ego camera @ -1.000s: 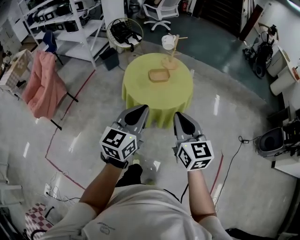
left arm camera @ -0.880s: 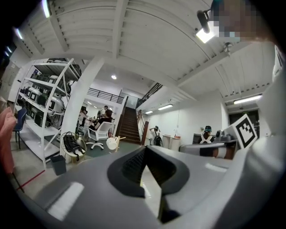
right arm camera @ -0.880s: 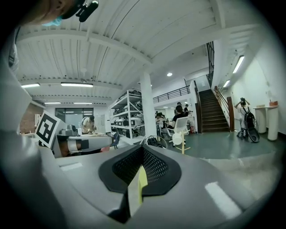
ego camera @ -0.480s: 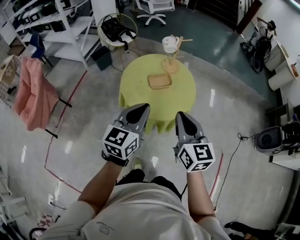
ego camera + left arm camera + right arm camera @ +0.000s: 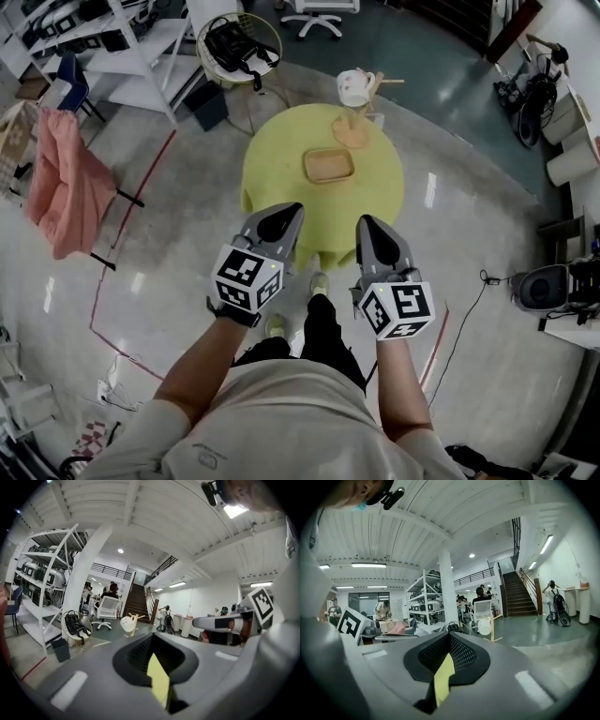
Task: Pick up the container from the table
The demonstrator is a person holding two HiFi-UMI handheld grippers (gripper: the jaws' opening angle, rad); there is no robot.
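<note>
The container [image 5: 328, 165], a shallow wooden tray, is seen lying near the middle of the round table [image 5: 281, 159], which is draped in yellow cloth. Behind it, toward the far edge, a wooden stand [image 5: 353, 129] is set, with a white cup [image 5: 354, 88] at its top. Both grippers are held well short of the tray, over the table's near edge. The left gripper [image 5: 277, 218] and the right gripper [image 5: 369, 229] are each shown with jaws brought together and nothing gripped. To the left, a pink cloth [image 5: 58, 183], white shelving [image 5: 122, 42] and a wire basket [image 5: 208, 26] holding 1 black bag [image 5: 236, 42] are found.
</note>
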